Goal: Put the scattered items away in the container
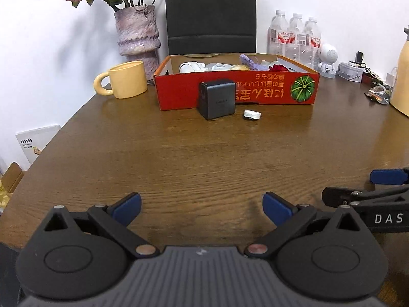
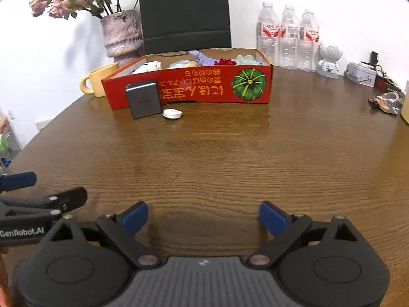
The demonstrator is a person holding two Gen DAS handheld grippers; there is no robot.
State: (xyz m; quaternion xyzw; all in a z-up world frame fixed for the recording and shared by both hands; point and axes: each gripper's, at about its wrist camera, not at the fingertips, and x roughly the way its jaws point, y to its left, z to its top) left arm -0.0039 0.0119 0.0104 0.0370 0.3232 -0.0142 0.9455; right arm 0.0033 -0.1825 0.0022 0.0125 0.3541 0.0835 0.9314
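1. Lettering in orange Japanese script runs upside down along the red cardboard box [image 1: 236, 90], beside a green pumpkin picture [image 1: 303, 88].
2. "DAS" shows on the right gripper [image 2: 203, 216]; "GenRobot.AI" on the left gripper [image 1: 202, 208].
3. Both grippers stand wide, empty.
4. Dark charger block [image 1: 217, 99] and white clip [image 1: 252, 114] sit before the box.

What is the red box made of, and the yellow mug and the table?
The red box looks like cardboard: thin folded walls, brown bare inside, matte printed outside. The yellow mug seems to be ceramic with a smooth, dull glaze and a thick rounded handle. The table looks like wood or a wood-look veneer: brown grain lines under a slightly shiny coat that reflects the box.
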